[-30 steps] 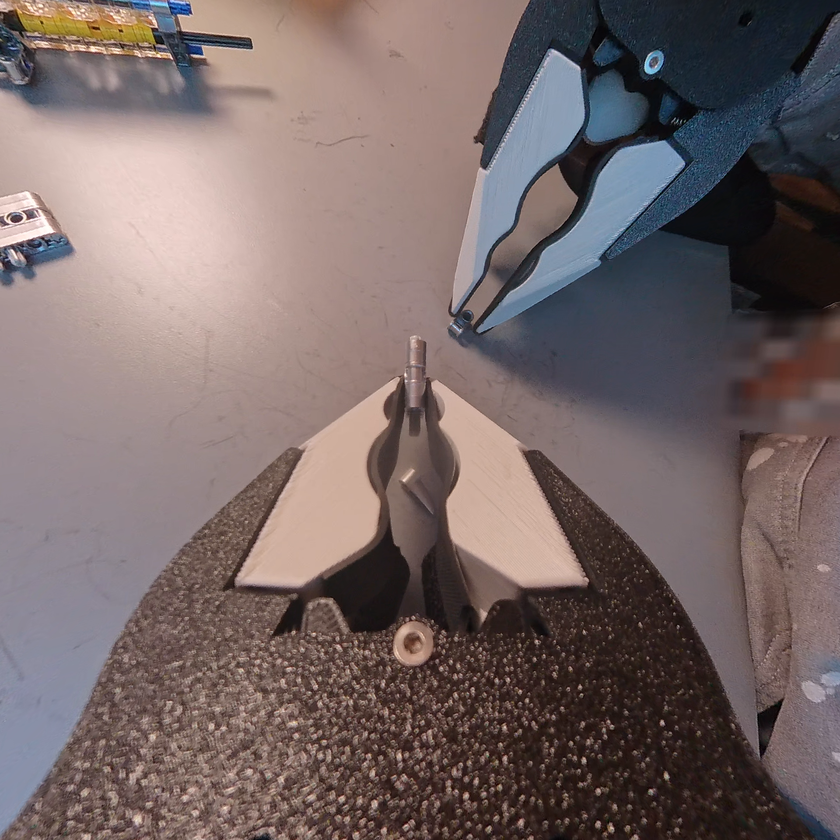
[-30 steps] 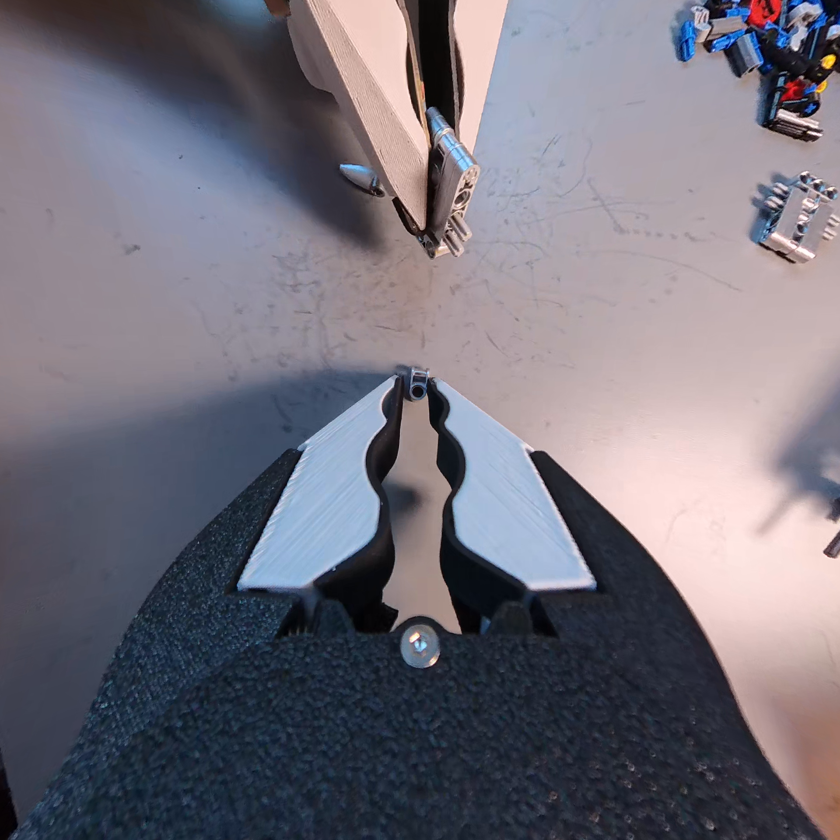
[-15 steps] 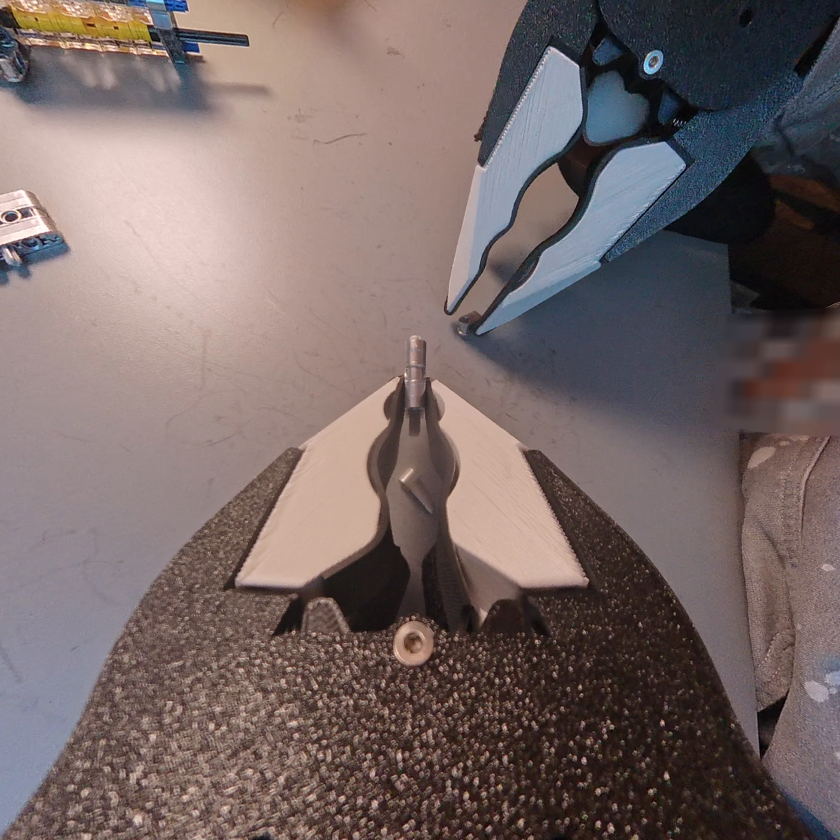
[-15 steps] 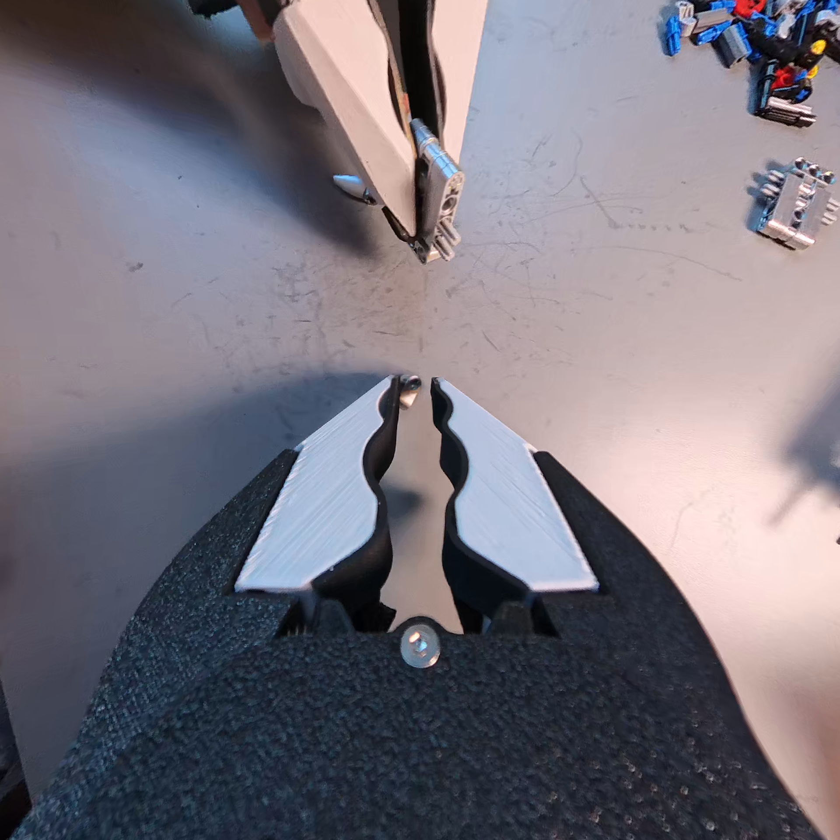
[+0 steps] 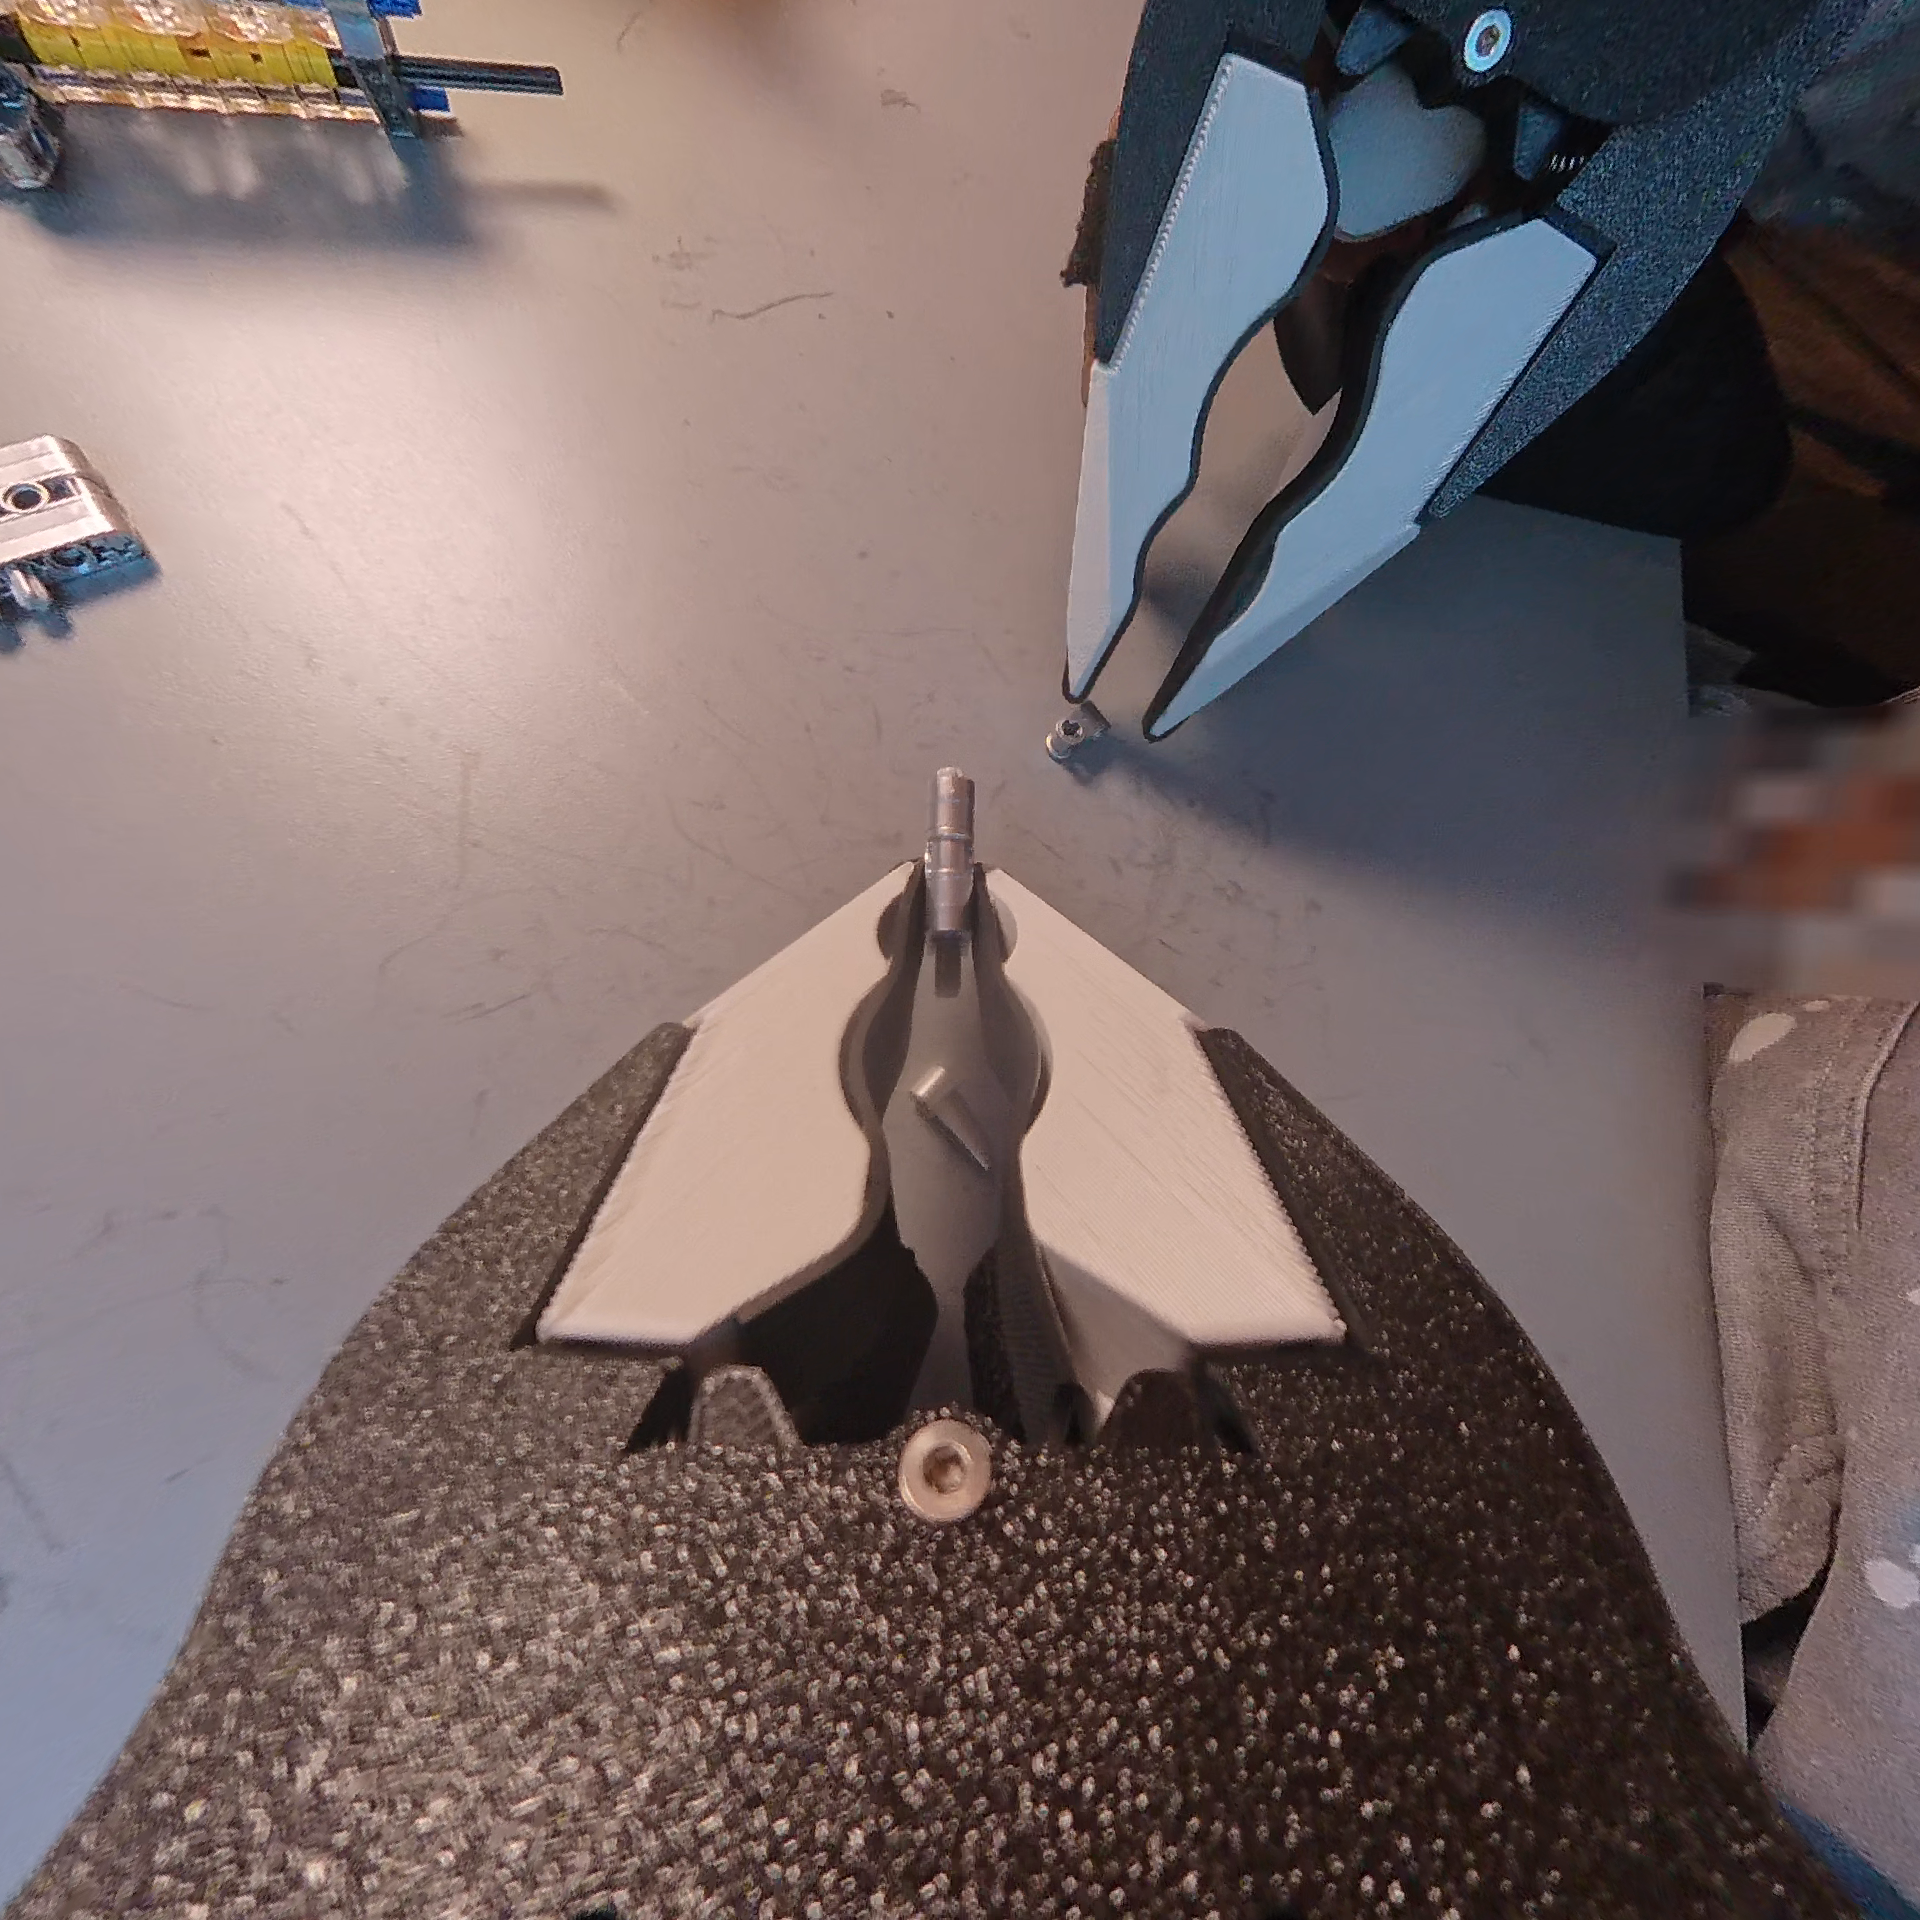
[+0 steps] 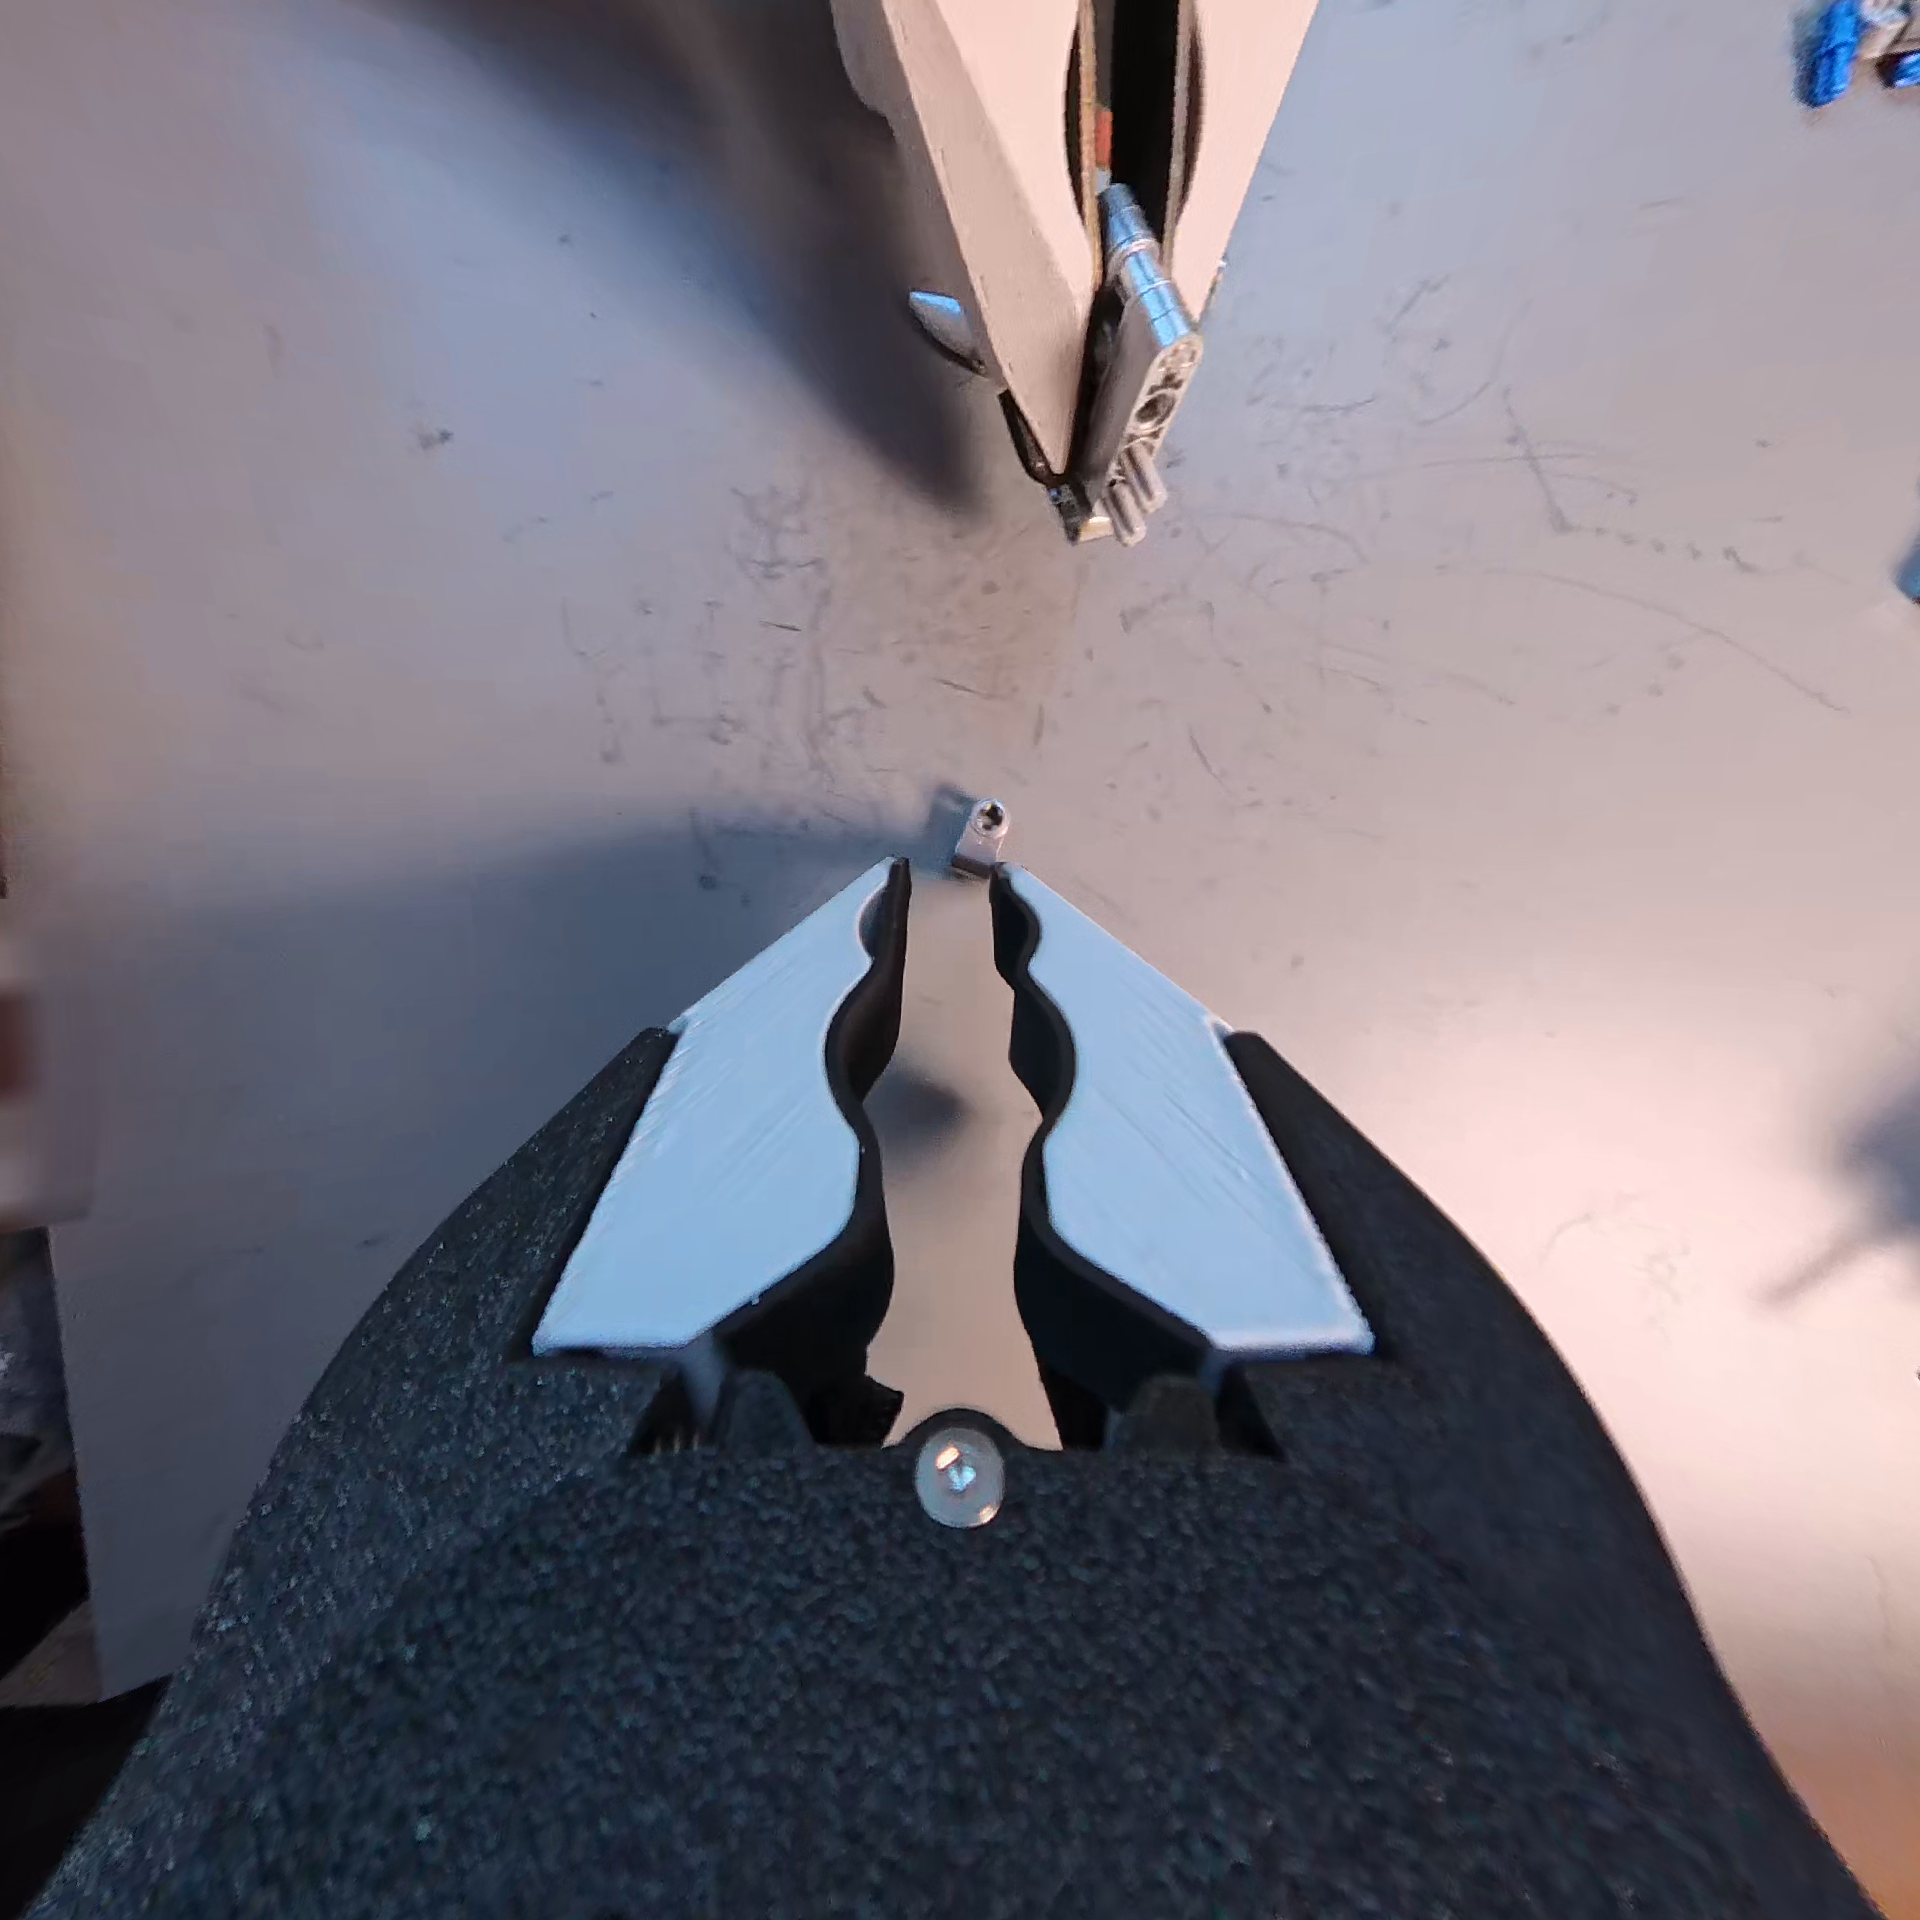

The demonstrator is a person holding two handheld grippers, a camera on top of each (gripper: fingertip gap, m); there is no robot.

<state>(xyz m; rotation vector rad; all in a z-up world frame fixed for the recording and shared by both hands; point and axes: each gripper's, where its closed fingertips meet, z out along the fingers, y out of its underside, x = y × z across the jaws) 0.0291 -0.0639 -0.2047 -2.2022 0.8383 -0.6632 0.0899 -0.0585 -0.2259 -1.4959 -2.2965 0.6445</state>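
My left gripper (image 5: 951,878) is shut on a silver-grey toy building beam with pins (image 5: 953,847); its tip sticks out past the fingertips. In the right wrist view the same gripper (image 6: 1107,520) comes down from the top with the beam (image 6: 1148,374) between its fingers. My right gripper (image 6: 948,871) is open and empty, just above the grey table. A small silver connector piece (image 6: 980,834) lies on the table right in front of its fingertips. In the left wrist view that piece (image 5: 1075,731) lies just below the right gripper (image 5: 1110,702), apart from both fingers.
A silver toy block (image 5: 57,514) lies at the left edge. A yellow and blue toy assembly (image 5: 239,57) stands at the far left. Blue loose pieces (image 6: 1860,47) show at the top right. A small silver cone (image 6: 940,317) lies by the left gripper. A grey sleeve (image 5: 1818,1351) is at right. One gripper's finger ends stand about 7 centimetres off the other's. From either gripper's tips it is about 20 centimetres to the silver toy block (image 5: 57,514).
My right gripper has opened and let go of the small silver connector, which now lies on the table. It has also drawn back a little. The left gripper keeps hold of the beam.
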